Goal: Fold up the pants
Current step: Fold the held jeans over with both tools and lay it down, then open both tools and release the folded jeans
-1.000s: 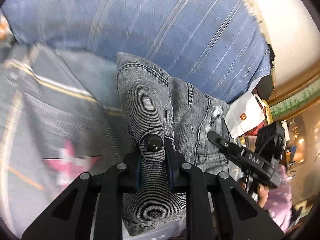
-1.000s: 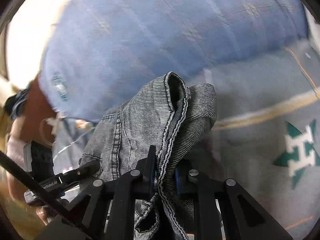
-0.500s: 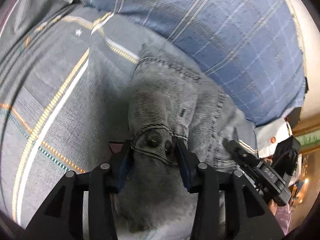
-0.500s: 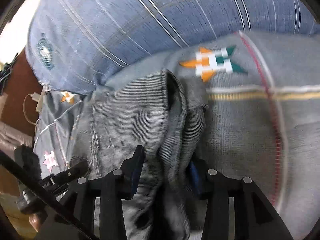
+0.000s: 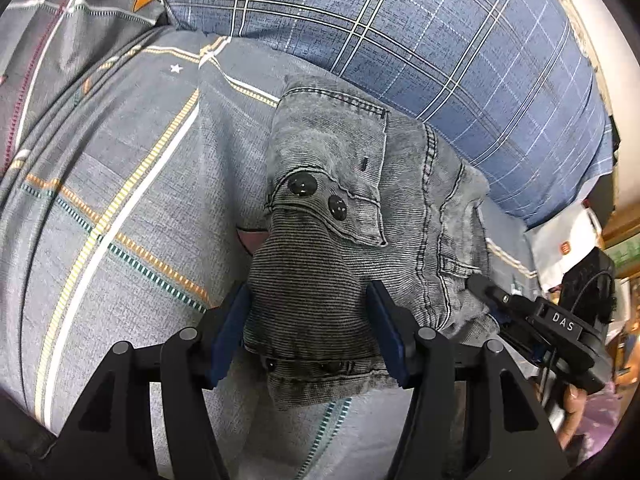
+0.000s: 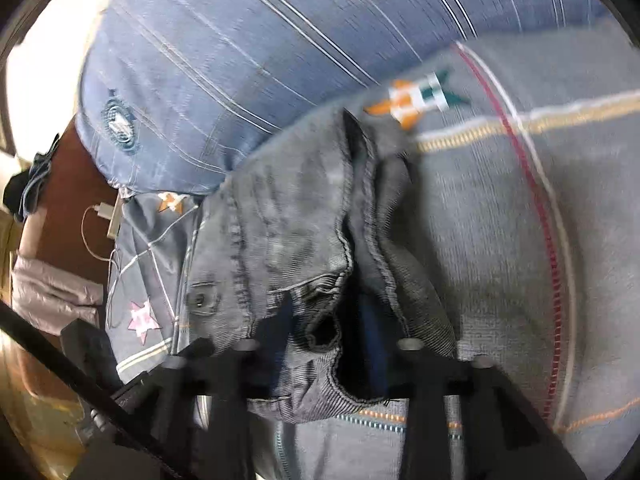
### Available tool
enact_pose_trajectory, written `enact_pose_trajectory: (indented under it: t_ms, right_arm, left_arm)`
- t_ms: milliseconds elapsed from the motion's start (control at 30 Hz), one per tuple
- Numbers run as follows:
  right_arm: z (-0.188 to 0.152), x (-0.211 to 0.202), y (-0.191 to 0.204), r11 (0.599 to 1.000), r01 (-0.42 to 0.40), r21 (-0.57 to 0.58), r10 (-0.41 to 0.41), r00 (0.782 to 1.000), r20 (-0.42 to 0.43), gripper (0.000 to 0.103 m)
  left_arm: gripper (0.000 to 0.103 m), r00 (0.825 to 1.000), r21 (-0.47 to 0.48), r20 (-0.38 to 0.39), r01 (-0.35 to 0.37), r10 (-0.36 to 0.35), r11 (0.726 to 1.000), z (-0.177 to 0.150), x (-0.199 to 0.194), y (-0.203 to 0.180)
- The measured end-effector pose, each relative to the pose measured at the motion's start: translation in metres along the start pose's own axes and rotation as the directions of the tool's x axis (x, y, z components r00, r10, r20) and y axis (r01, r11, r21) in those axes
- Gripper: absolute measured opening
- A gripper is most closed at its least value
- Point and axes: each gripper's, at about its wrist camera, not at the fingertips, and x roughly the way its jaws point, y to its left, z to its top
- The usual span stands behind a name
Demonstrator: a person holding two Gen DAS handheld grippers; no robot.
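Grey washed denim pants (image 5: 400, 184) lie bunched on the bed cover (image 5: 120, 184), their two-button waistband nearest the left wrist camera. My left gripper (image 5: 308, 320) straddles that waistband; its jaws are opening and the blue pads (image 5: 230, 332) stand beside the cloth without pinching it. In the blurred right wrist view, the far end of the pants (image 6: 288, 208) has a seamed fold lying between the fingers of my right gripper (image 6: 328, 320). Those jaws are closing, with a dark gap still beside one pad (image 6: 372, 340). The right gripper (image 5: 486, 290) also shows at the pants' right edge.
A big blue plaid pillow (image 5: 440, 40) bulges right behind the pants and also fills the top of the right wrist view (image 6: 240, 60). A white bag (image 5: 568, 236) sits off the bed's right side. A charger and cable (image 6: 104, 212) lie on a brown surface.
Both grippers came down and laid the pants on the bed. The left jaws let go of the buttoned waistband and spread. The right jaws opened wide, then narrowed again.
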Motion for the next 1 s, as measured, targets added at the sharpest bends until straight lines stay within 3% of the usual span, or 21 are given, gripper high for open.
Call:
enact_pose_trajectory:
  t_ms: [167, 233, 333, 367, 400, 467, 667, 900, 1000]
  right_arm:
    - [-0.009, -0.050, 0.029, 0.996, -0.040, -0.077, 0.048, 0.994, 0.098, 0.005]
    - [-0.015, -0.056, 0.033, 0.995, -0.009, -0.097, 0.020, 0.994, 0.111, 0.005]
    - [-0.020, -0.026, 0.009, 0.979, 0.183, -0.089, -0.176, 0.981, 0.082, 0.006]
    - [-0.018, -0.012, 0.001, 0.979, 0.191, -0.072, -0.189, 0.981, 0.038, 0.006]
    - [-0.017, 0.001, -0.011, 0.985, 0.167, -0.032, -0.167, 0.986, -0.014, 0.006]
    - [-0.016, -0.003, -0.010, 0.987, 0.156, -0.024, -0.156, 0.988, -0.004, 0.006]
    - [-0.021, -0.004, 0.011, 0.960, 0.258, -0.113, -0.256, 0.966, 0.027, 0.012]
    - [-0.020, -0.004, 0.008, 0.957, 0.266, -0.113, -0.266, 0.964, 0.021, 0.013]
    - [-0.021, -0.003, 0.009, 0.956, 0.269, -0.115, -0.269, 0.963, 0.021, 0.013]
  left_arm:
    - [0.061, 0.998, 0.064, 0.049, -0.050, 0.047, 0.997, -0.010, -0.006, -0.012]
    - [0.063, 0.997, 0.081, 0.055, -0.060, 0.055, 0.995, -0.011, -0.003, -0.012]
    - [0.069, 0.998, 0.085, 0.041, -0.061, 0.057, 0.995, -0.013, 0.003, -0.012]
    - [0.069, 0.998, 0.080, 0.031, -0.064, 0.061, 0.995, -0.014, 0.005, -0.012]
    - [0.069, 0.997, 0.078, 0.033, -0.070, 0.068, 0.994, -0.015, 0.005, -0.013]
    - [0.069, 0.993, 0.094, 0.064, -0.100, 0.094, 0.991, -0.018, 0.003, -0.017]
    - [0.072, 0.971, 0.171, 0.154, -0.208, 0.182, 0.963, -0.027, 0.000, -0.031]
    - [0.072, 0.953, 0.215, 0.204, -0.269, 0.226, 0.939, -0.029, -0.005, -0.039]
    - [0.072, 0.953, 0.217, 0.203, -0.269, 0.227, 0.938, -0.028, -0.005, -0.038]
